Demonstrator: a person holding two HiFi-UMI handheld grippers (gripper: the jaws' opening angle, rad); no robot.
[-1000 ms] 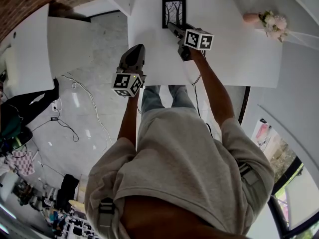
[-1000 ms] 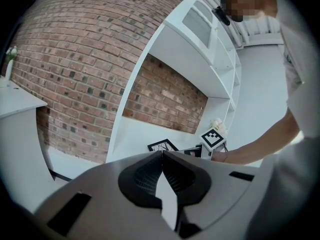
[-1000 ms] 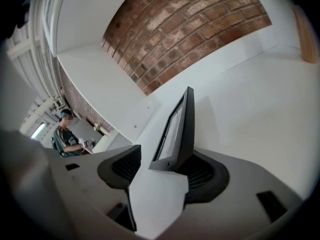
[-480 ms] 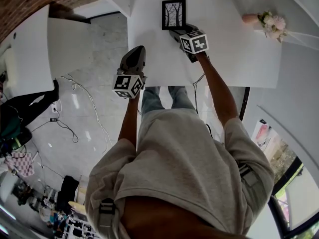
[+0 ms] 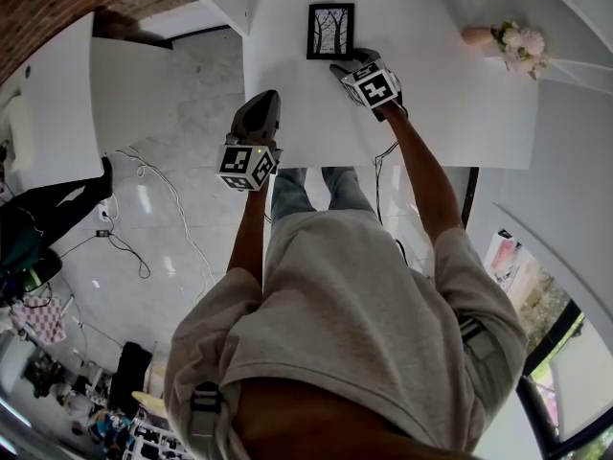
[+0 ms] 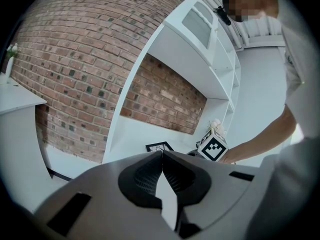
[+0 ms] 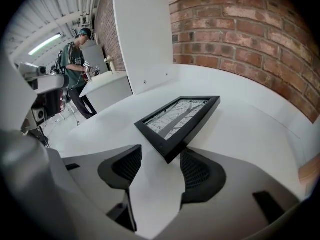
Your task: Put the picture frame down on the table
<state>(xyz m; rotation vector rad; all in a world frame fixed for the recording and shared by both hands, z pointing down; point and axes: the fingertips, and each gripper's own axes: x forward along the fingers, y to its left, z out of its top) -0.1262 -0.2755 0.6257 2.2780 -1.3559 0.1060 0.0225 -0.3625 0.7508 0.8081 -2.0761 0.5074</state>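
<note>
frame [image 5: 330, 31] lies flat on the worktop [image 5: 450, 103]; right hand-held gripper [image 5: 345, 64], jaws now apart, has released its near corner. left hand-held gripper [image 5: 259, 111] closed, empty. placement looks done.

Light is bright and even throughout. In the head view the white worktop [image 5: 450, 113] is nearly blown out, with little surface detail, and the glossy floor [image 5: 172, 247] carries pale glare patches. Straight edges bow strongly toward that view's borders. Both gripper views sit inside a dark round vignette with black corners. In the right gripper view a ceiling strip light [image 7: 45, 43] glows at upper left. The picture frame [image 7: 177, 119] casts a soft shadow under its near corner. The right tongs [image 7: 161, 151] and left tongs [image 6: 161, 154], close to their lenses, look soft.
</note>
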